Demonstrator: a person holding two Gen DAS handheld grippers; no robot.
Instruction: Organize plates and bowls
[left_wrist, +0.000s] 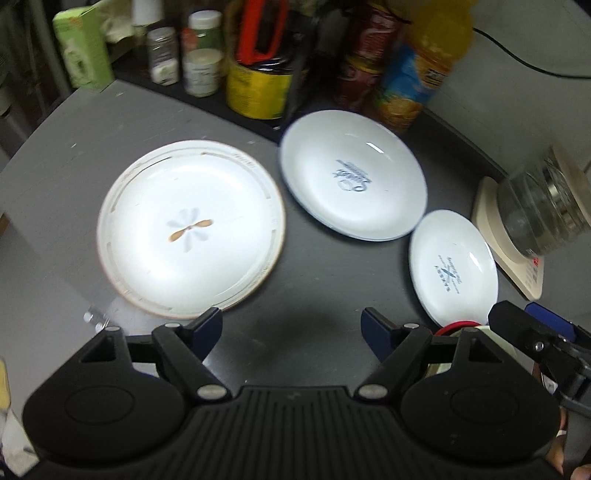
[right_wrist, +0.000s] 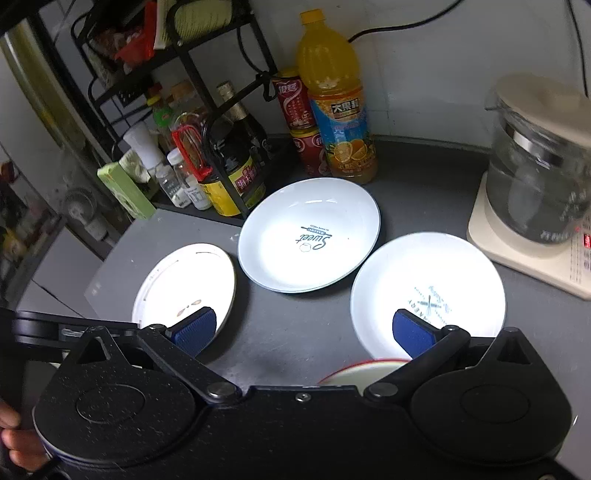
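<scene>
Three white dishes lie on the dark grey counter. A flat plate with a flower print (left_wrist: 190, 229) (right_wrist: 184, 284) is at the left. A deep plate printed "Sweet" (left_wrist: 352, 175) (right_wrist: 308, 234) is at the back middle. A smaller deep plate with a whisk print (left_wrist: 452, 267) (right_wrist: 428, 291) is at the right. A red-rimmed bowl (right_wrist: 364, 371) (left_wrist: 456, 326) peeks out at the near edge. My left gripper (left_wrist: 291, 334) is open and empty above bare counter. My right gripper (right_wrist: 304, 332) is open and empty, its right pad over the whisk plate.
A glass kettle on a cream base (right_wrist: 535, 192) (left_wrist: 535, 221) stands at the right. An orange juice bottle (right_wrist: 334, 99), red cans (right_wrist: 295, 101) and a black rack with sauce bottles and jars (right_wrist: 221, 155) line the back. The right gripper's fingers (left_wrist: 535, 332) show in the left wrist view.
</scene>
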